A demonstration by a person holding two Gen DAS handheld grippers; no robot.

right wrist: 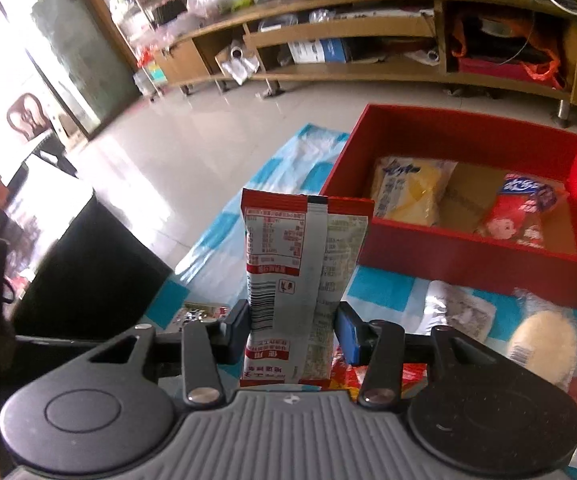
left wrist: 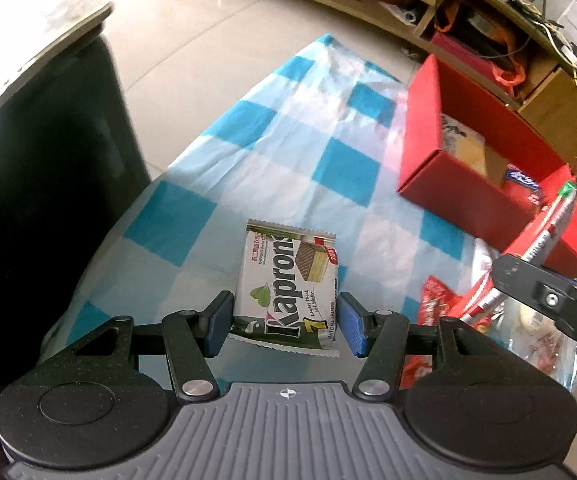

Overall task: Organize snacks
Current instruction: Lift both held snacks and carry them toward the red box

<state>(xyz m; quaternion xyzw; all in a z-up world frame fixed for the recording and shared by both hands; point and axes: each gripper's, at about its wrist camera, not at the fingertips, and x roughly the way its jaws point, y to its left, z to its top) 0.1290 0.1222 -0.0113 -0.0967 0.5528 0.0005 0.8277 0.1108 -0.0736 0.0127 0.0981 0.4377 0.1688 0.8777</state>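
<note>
My left gripper (left wrist: pixel 286 322) is shut on a white and green Kaprons wafer pack (left wrist: pixel 288 280) and holds it over the blue checked cloth (left wrist: pixel 248 140). My right gripper (right wrist: pixel 292 330) is shut on a red and silver snack packet (right wrist: pixel 300 280), back side up, held above the table short of the red box (right wrist: pixel 468 256). The same packet (left wrist: pixel 544 236) and the right gripper show at the right of the left wrist view, near the red box (left wrist: pixel 448 196). The box holds a yellow pack (right wrist: pixel 408 196) and a red and blue pack (right wrist: pixel 520 212).
Loose snacks lie on the cloth in front of the box: a round pale cake in clear wrap (right wrist: pixel 544 344), a grey pack (right wrist: pixel 460 312) and red wrappers (left wrist: pixel 436 304). A black chair (left wrist: pixel 48 160) stands left of the table. A wooden shelf unit (right wrist: pixel 368 40) runs along the far wall.
</note>
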